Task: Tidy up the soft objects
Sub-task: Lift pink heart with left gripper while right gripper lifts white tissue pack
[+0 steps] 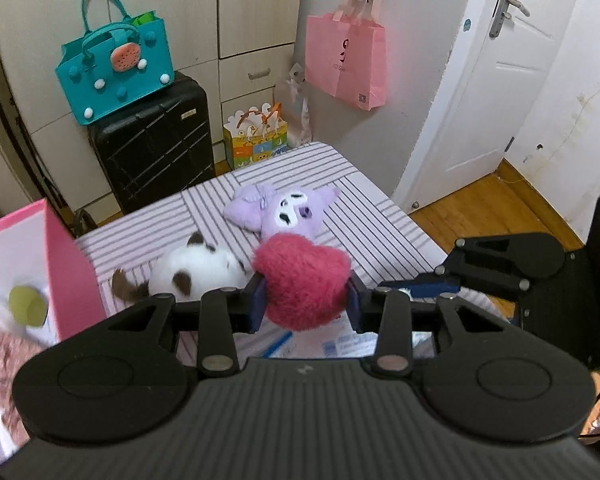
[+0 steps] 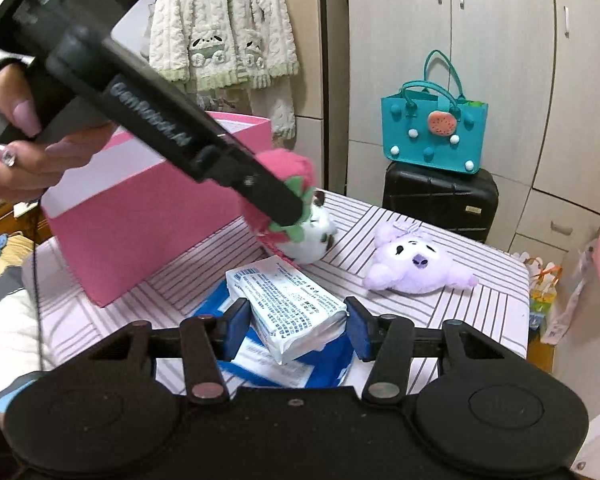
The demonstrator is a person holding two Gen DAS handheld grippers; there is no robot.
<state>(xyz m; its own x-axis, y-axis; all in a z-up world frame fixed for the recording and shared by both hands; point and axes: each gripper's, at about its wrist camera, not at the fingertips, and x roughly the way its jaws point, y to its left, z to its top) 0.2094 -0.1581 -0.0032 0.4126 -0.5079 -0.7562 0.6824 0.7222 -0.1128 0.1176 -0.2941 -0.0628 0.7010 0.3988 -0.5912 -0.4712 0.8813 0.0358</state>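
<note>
Left tool [image 1: 306, 300] grips red plush [image 1: 302, 280]; right tool [image 2: 296, 330] released around printed packet [image 2: 292, 304].

Matte black claw [image 2: 296, 326] frames with blue pads [image 2: 236, 326] — hand [image 2: 28, 152] bare-skinned, glossy pink nails.

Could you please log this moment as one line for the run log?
left gripper: shut on red plush | right gripper: open around white packet | pink box: open

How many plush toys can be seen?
3: red plush held in left gripper; white-brown plush and purple plush lying on table. The pink box may hide more.
</note>
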